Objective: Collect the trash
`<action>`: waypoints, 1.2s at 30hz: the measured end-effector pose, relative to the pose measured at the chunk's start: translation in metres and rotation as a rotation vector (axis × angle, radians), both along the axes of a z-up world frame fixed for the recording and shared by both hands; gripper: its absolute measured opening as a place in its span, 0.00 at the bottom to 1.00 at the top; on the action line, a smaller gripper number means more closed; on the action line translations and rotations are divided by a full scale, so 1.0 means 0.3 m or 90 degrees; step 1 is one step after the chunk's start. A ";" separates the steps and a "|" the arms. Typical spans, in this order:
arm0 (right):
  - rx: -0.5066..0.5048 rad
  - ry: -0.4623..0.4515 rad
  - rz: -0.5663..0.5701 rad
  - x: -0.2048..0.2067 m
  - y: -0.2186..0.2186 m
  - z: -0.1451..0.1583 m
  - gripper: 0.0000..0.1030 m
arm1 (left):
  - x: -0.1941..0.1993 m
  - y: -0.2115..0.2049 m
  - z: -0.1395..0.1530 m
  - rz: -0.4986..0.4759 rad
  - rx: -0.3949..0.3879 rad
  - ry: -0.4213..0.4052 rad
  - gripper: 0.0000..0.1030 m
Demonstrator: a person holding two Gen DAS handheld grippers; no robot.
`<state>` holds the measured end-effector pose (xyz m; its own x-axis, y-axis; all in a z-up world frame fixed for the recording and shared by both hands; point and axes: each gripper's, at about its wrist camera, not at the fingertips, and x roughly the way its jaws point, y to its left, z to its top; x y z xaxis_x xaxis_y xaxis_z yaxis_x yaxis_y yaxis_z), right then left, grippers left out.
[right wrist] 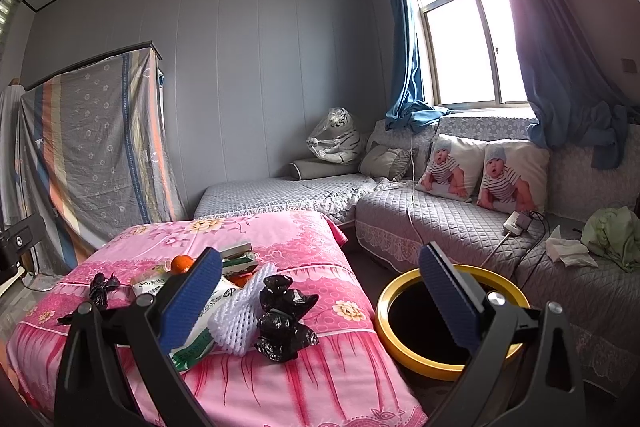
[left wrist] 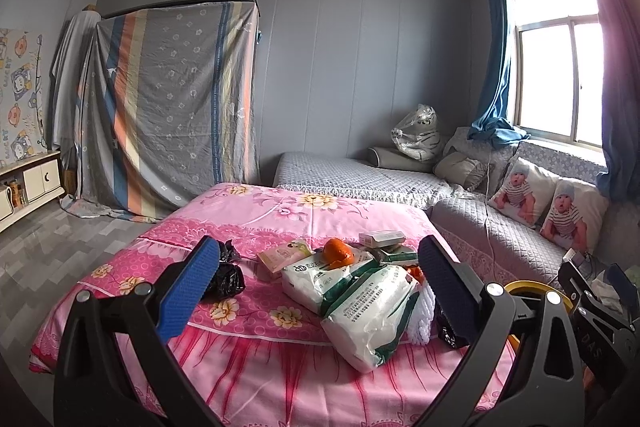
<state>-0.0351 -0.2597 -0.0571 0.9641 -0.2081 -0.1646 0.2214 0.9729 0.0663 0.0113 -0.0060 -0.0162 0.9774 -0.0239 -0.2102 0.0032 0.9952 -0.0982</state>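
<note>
right gripper (right wrist: pixel 320 301): jaws wide apart, empty | left gripper (left wrist: pixel 320 291): same | black plastic bag (right wrist: pixel 285 321), desk's near edge: light, crumpled, slippery; pinch its bunched top | bin (right wrist: pixel 400 343) beside

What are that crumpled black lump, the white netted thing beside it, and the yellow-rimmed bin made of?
The black lump looks like thin plastic bag film: glossy, creased, knotted. The white netted thing seems to be soft foam mesh, matte with open diamond holes, likely fruit padding. The bin has a smooth, shiny yellow rim, probably hard plastic; its dark inside does not show enough to tell.
</note>
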 end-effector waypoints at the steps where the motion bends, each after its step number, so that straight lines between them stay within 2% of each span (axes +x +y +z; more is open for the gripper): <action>1: 0.001 0.000 -0.001 -0.001 -0.001 0.000 0.92 | -0.002 0.000 -0.001 0.000 0.000 0.000 0.92; 29: 0.011 0.005 -0.017 -0.007 -0.022 0.013 0.92 | -0.003 -0.002 0.006 -0.007 -0.003 0.017 0.92; 36: 0.025 0.006 -0.038 0.001 -0.061 0.023 0.92 | 0.018 -0.025 -0.009 -0.072 -0.001 0.064 0.92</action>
<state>-0.0348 -0.2780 -0.0502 0.9486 -0.2585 -0.1827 0.2798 0.9546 0.1021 0.0166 -0.0135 -0.0189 0.9425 -0.1325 -0.3068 0.1050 0.9890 -0.1045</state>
